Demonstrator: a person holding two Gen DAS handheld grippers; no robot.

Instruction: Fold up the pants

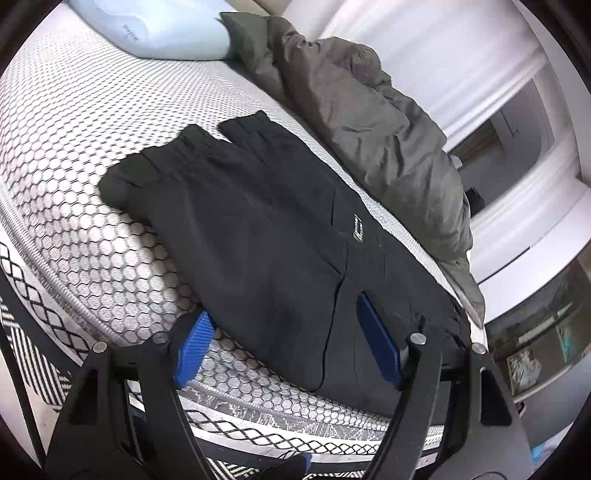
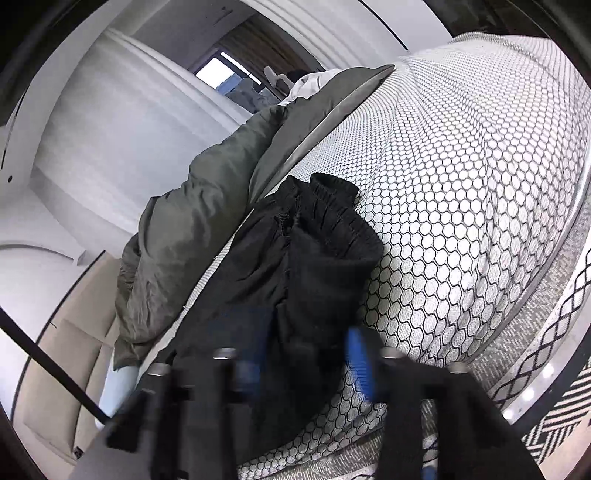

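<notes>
Black pants (image 1: 258, 229) lie flat on the honeycomb-patterned mattress (image 1: 85, 155), legs side by side toward the pillow, waist toward the near edge. A small white label (image 1: 358, 230) shows on them. My left gripper (image 1: 284, 325) is open, its blue pads (image 1: 376, 343) either side of the pants' near end, just above it. In the right wrist view the pants (image 2: 314, 266) are bunched, the elastic cuffs (image 2: 332, 199) at the far end. My right gripper (image 2: 306, 365) is blurred; its blue pads (image 2: 360, 363) stand apart astride the black cloth.
A crumpled grey duvet (image 1: 369, 122) lies along the far side of the pants. A pale blue pillow (image 1: 155, 26) sits at the head of the mattress. The mattress edge (image 1: 258, 417) runs just below my left gripper. White walls and a doorway stand beyond.
</notes>
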